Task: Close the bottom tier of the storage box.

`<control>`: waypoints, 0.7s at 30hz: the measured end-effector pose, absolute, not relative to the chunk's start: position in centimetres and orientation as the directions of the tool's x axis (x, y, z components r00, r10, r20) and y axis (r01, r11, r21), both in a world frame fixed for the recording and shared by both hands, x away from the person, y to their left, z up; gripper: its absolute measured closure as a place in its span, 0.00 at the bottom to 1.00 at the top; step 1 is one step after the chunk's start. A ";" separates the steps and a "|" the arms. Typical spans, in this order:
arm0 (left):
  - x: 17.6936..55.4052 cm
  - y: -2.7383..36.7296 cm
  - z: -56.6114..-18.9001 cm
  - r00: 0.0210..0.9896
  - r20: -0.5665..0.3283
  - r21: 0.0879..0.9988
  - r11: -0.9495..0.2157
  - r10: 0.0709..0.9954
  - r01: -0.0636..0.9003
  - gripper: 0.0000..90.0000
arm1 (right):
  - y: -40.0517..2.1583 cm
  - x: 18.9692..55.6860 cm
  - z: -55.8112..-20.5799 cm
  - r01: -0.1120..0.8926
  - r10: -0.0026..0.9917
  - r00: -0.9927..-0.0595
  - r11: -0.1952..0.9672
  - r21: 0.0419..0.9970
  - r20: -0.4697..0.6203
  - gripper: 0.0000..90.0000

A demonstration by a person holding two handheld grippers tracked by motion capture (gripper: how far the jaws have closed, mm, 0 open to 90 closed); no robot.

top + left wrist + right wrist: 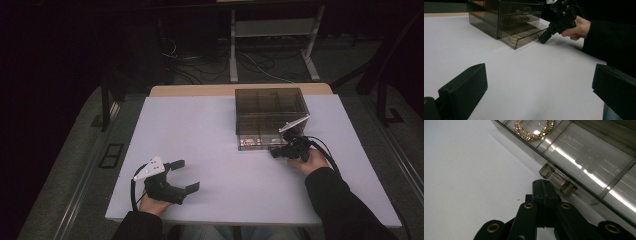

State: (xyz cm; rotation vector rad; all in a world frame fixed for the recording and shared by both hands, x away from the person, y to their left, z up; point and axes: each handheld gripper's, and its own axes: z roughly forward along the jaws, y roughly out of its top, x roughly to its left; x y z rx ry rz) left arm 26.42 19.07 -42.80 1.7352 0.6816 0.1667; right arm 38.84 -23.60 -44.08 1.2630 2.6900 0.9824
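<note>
A smoky see-through drawer box (270,112) stands at the back right of the white table (200,130). Its bottom drawer (524,37) sticks out a little and holds gold sparkly rings (534,130). My right gripper (276,151) lies low at that drawer's front with its jaws shut, nothing between them. In the right gripper view its tip (543,188) sits just beside the drawer's clear bar handle (557,180), touching or nearly so. My left gripper (188,175) rests on the table near the front left, open and empty, far from the box. Its fingers (465,90) frame bare table.
Beyond the table's wooden far edge (200,90) a white metal frame (270,45) and loose cables (250,62) lie on the dark floor. The person's right sleeve (345,205) crosses the table's front right corner.
</note>
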 end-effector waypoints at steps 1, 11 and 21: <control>26.4 19.1 -42.8 0.818 -0.241 0.927 -0.125 0.523 0.353 0.00 | -23.6 38.9 -44.1 0.689 0.697 -0.675 0.478 0.545 0.241 0.99; 26.4 19.1 -42.8 0.818 -0.241 0.927 -0.124 0.523 0.353 0.00 | -23.5 39.4 -44.2 0.696 0.707 -0.662 0.458 0.553 0.247 0.99; 26.4 19.1 -42.8 0.817 -0.241 0.927 -0.124 0.523 0.353 0.00 | -23.5 39.9 -44.3 0.698 0.716 -0.653 0.439 0.566 0.249 0.99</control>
